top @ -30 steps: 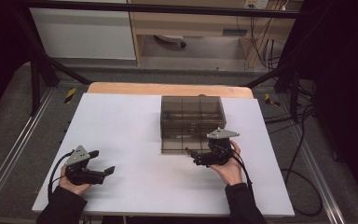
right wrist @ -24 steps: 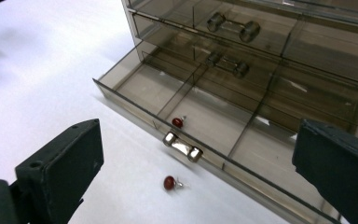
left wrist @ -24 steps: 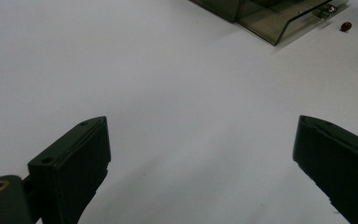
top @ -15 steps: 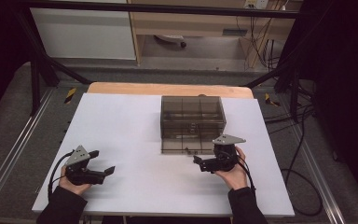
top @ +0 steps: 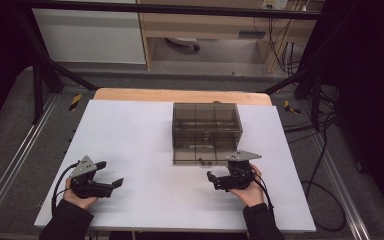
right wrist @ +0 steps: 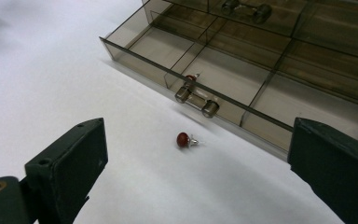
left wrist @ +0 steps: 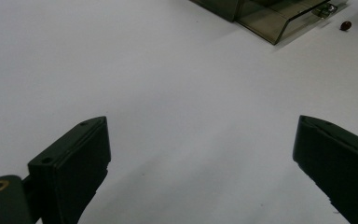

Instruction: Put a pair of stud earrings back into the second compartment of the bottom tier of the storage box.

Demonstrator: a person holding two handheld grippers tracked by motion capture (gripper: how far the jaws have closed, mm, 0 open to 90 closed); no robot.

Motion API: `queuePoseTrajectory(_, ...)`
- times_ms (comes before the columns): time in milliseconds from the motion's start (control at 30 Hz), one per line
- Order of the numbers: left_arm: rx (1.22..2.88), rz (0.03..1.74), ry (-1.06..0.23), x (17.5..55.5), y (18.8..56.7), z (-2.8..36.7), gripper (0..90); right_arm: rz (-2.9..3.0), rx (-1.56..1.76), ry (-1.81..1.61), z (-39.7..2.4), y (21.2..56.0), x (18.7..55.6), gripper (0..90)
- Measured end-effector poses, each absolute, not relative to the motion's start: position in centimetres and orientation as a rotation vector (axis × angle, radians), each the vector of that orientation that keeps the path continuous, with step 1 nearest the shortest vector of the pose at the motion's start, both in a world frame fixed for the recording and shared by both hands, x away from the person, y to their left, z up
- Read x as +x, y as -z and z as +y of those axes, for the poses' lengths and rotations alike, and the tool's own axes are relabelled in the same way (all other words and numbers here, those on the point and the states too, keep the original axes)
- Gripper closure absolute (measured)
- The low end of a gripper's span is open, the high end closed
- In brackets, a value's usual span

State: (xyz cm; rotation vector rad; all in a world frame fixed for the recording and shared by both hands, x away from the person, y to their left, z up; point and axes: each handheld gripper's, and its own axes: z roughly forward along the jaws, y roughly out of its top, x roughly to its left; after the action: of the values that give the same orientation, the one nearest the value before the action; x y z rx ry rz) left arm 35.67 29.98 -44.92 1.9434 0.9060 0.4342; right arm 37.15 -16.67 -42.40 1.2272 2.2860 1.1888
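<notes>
**Earring lies loose ahead of gaping right gripper**

A single red earring point(right wrist: 183, 139) rests on the white table point(top: 130, 135), between and just beyond the spread jaws of the right gripper point(top: 219, 181), which holds nothing. Directly past it stands the front wall of the pulled-out drawer point(right wrist: 223, 93) of a smoky plastic drawer box point(top: 206, 120), the earring near the drawer's handle point(right wrist: 196, 101) but apart from it. One more small red piece point(right wrist: 191, 78) sits inside the drawer just behind that handle; a second handle point(right wrist: 244, 9) shows on the drawer above. The left gripper point(top: 111, 184), also released and empty, rests well to the left of the right one, with bare tabletop ahead of and between its jaws and the table's near edge close behind both hands. Counted: two grippers, one box, one open drawer, two handles.
</notes>
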Motion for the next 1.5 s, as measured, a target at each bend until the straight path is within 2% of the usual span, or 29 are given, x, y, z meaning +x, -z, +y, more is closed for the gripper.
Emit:
queuePoseTrajectory(333,1.944,0.905,-0.433,35.7,44.9,30.0,4.2,2.324,1.229,-1.168,-15.9,43.2,37.2,14.2)
queuePoseTrajectory(967,1.942,0.907,-0.431,35.7,44.9,30.0,4.2,2.332,1.240,-1.127,-14.8,44.2,37.7,42.9)
queuePoseTrajectory(1500,1.942,0.907,-0.432,35.7,44.9,30.0,4.2,2.336,1.243,-1.094,-14.2,44.8,38.0,58.8)
